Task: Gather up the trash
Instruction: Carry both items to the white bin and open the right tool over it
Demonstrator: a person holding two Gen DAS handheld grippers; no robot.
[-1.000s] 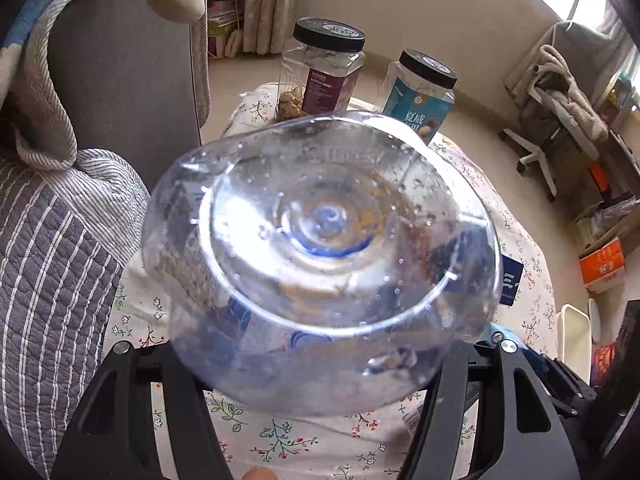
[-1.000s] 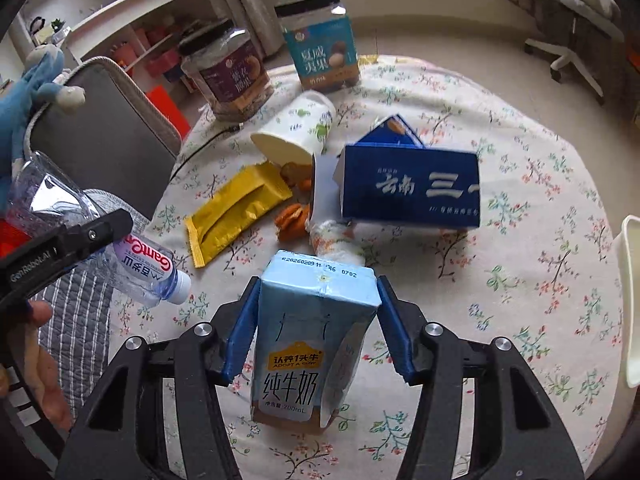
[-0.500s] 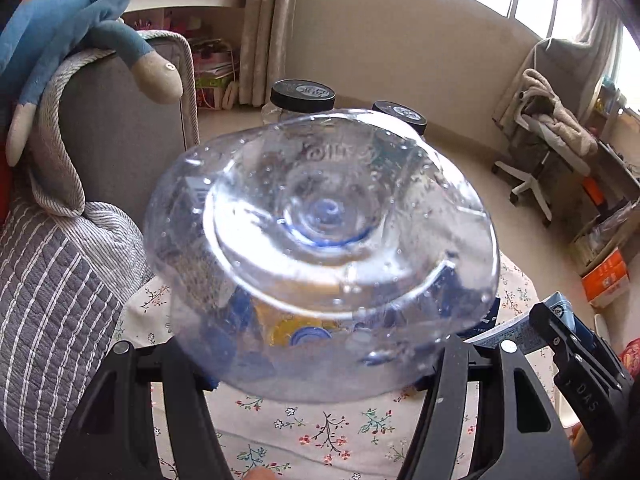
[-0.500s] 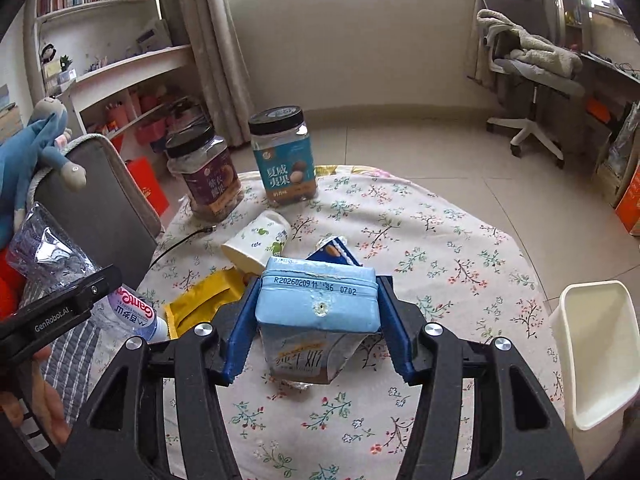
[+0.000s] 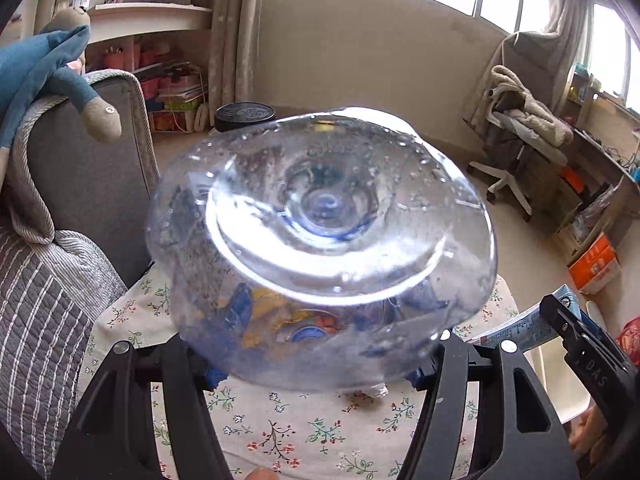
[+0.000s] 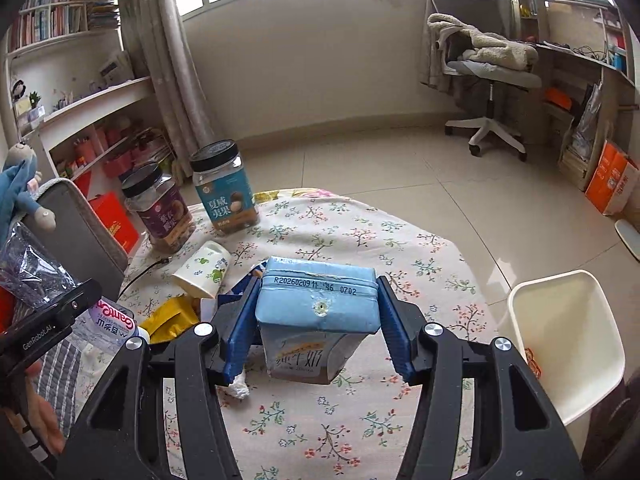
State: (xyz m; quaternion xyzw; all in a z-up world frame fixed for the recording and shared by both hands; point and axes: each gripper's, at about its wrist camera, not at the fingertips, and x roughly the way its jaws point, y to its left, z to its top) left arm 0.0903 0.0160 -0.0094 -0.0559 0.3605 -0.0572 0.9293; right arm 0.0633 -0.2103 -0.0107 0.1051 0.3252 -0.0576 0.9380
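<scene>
My left gripper (image 5: 316, 364) is shut on a clear plastic water bottle (image 5: 320, 248), whose base faces the camera and fills the left wrist view. The same bottle (image 6: 100, 320) shows at the left edge of the right wrist view. My right gripper (image 6: 318, 320) is shut on a light blue milk carton (image 6: 316, 312), lifted above the floral tablecloth (image 6: 360, 240). On the table lie a tipped paper cup (image 6: 202, 268) and a yellow wrapper (image 6: 172, 320). A white bin (image 6: 568, 340) stands on the floor at the table's right edge.
Two lidded snack jars (image 6: 224, 192) (image 6: 158, 208) stand at the table's far left. A grey chair with a blue plush toy (image 5: 44, 68) is on the left. An office chair (image 6: 488, 76) and orange boxes (image 6: 612, 176) are across the tiled floor.
Both grippers have risen and tilted up with their loads. The carton has left the table. More of the room and the white bin have come into view.
</scene>
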